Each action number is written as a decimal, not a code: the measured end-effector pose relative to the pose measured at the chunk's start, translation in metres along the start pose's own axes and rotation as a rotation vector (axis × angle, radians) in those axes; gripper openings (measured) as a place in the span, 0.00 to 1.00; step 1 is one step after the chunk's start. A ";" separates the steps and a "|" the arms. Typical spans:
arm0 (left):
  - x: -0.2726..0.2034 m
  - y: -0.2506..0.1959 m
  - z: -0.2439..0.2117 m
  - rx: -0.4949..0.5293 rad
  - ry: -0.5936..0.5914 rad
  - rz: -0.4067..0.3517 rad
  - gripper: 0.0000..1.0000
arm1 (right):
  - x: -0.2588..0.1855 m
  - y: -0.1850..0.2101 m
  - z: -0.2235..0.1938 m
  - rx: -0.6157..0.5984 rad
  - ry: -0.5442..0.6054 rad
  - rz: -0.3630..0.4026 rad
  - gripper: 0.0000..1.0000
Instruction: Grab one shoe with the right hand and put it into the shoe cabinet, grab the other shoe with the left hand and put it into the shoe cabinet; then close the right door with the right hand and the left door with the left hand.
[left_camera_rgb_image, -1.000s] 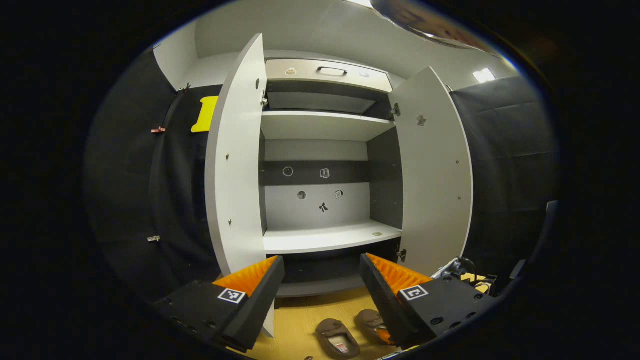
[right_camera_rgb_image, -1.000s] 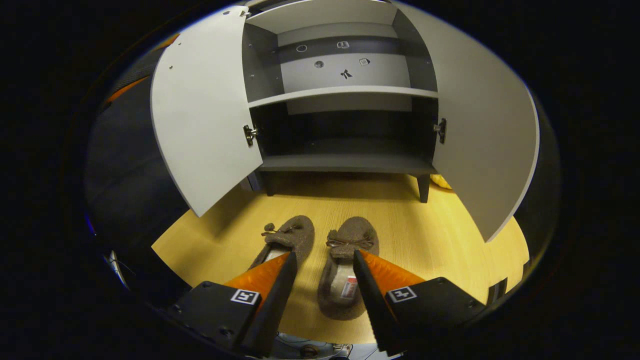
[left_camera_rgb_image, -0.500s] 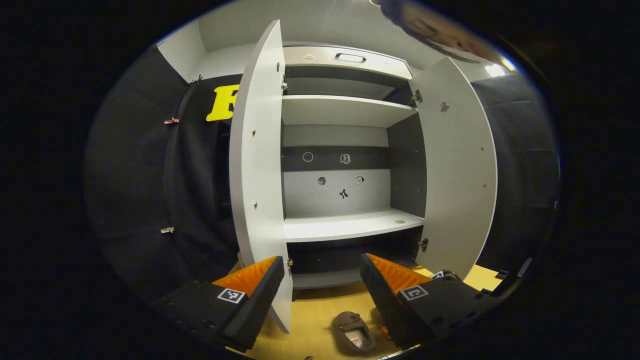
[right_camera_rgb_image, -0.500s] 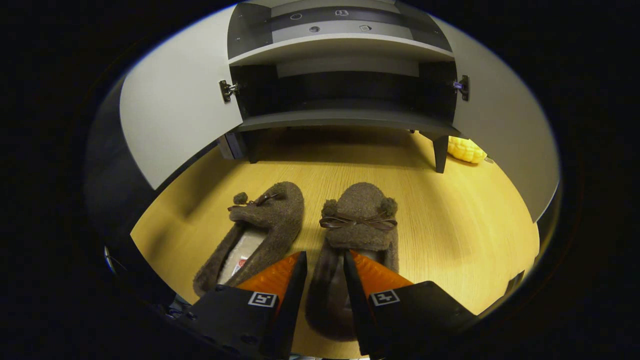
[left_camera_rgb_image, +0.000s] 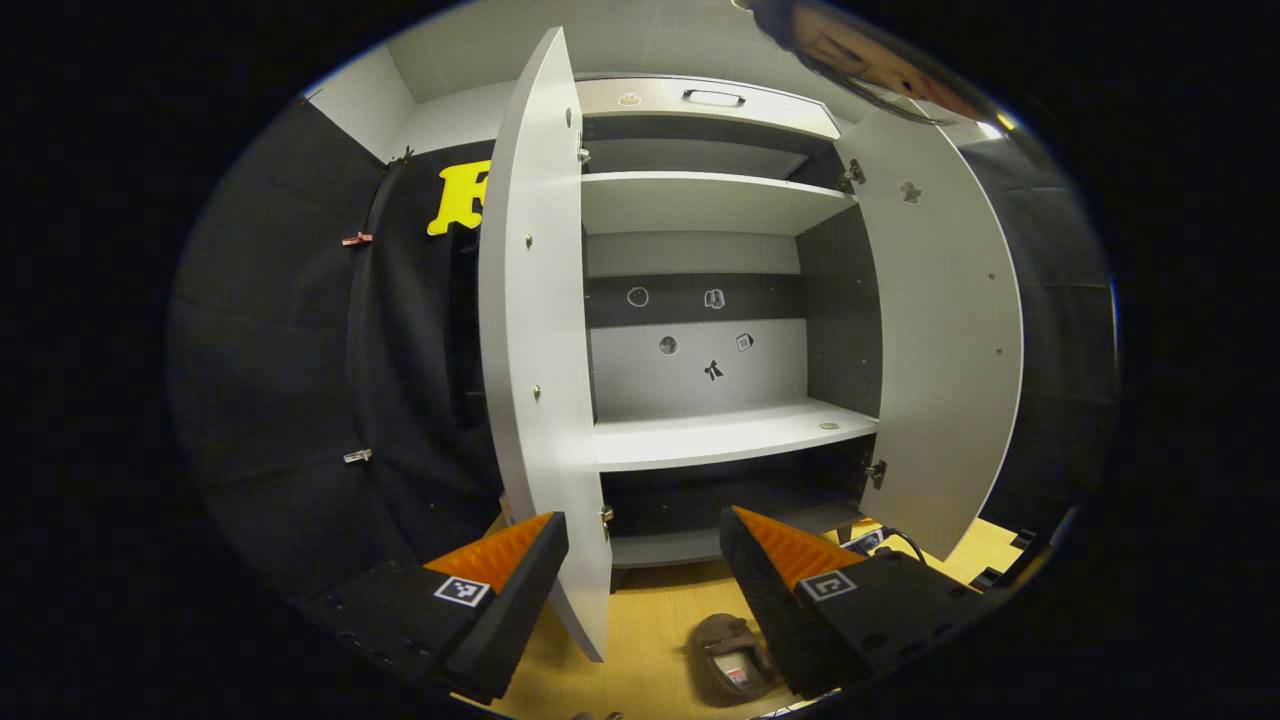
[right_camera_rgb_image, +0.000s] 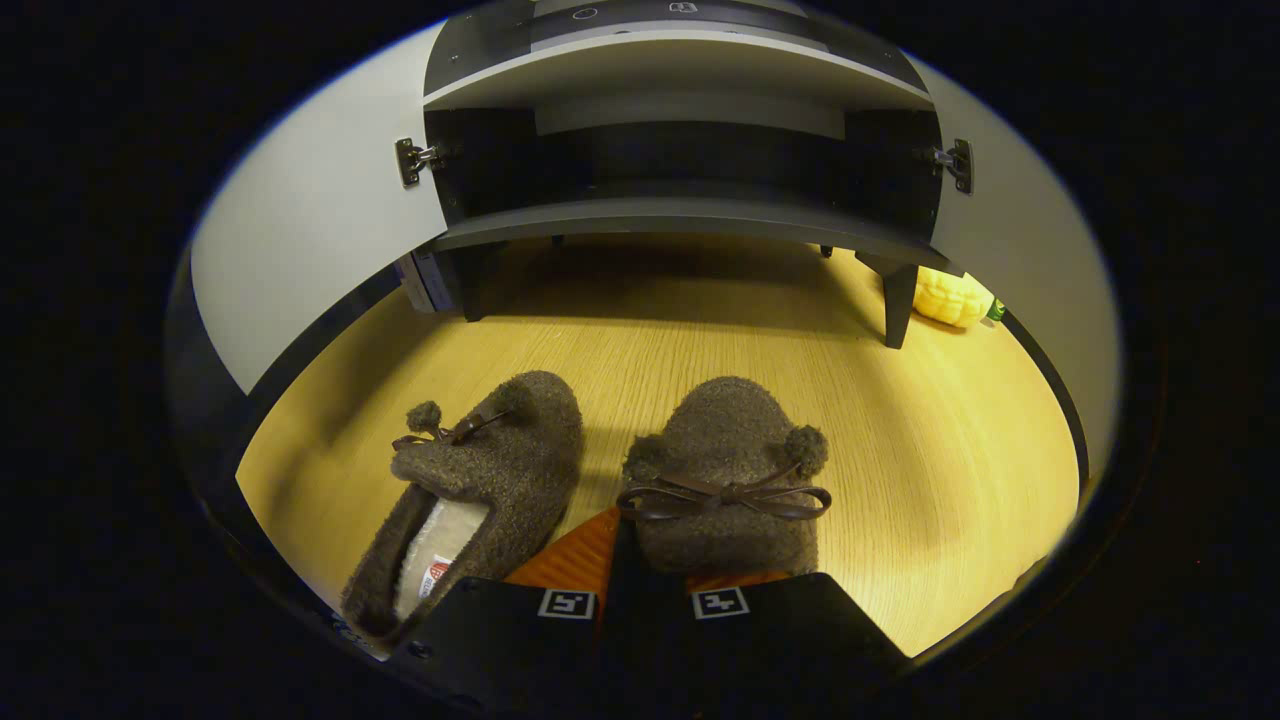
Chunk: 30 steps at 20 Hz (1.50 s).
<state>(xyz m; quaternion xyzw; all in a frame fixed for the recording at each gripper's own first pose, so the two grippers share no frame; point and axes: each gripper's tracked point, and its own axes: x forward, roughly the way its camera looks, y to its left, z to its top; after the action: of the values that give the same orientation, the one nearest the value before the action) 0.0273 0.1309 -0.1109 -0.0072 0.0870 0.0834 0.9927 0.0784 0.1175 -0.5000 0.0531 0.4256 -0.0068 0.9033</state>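
While the right-hand slipper is sitting on the wooden floor in front of the shoe cabinet, the right tongs are clenching on its left side wall, the orange fingers pressing in behind its bow. Just beside it, the left-hand slipper is lying untouched, toe angled toward its mate. Higher up, the left tongs are hanging released and gripping nothing, facing the cabinet's white middle shelf. Both doors are standing wide: the left door and the right door. Beyond the cabinet's leg, a yellow object is resting on the floor.
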 end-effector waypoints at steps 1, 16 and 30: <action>0.000 0.000 0.001 -0.006 -0.001 0.003 0.96 | -0.008 -0.009 0.006 -0.015 -0.019 -0.034 0.21; 0.003 -0.052 0.025 -0.043 -0.051 -0.060 0.96 | -0.109 -0.044 0.157 -0.081 -0.204 0.043 0.05; -0.001 -0.067 0.046 -0.048 -0.098 -0.045 0.96 | -0.101 -0.068 0.444 -0.060 -0.522 -0.041 0.05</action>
<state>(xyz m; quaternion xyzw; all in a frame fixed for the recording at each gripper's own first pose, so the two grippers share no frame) 0.0450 0.0657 -0.0653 -0.0290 0.0360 0.0636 0.9969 0.3513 0.0010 -0.1481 0.0143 0.1789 -0.0259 0.9834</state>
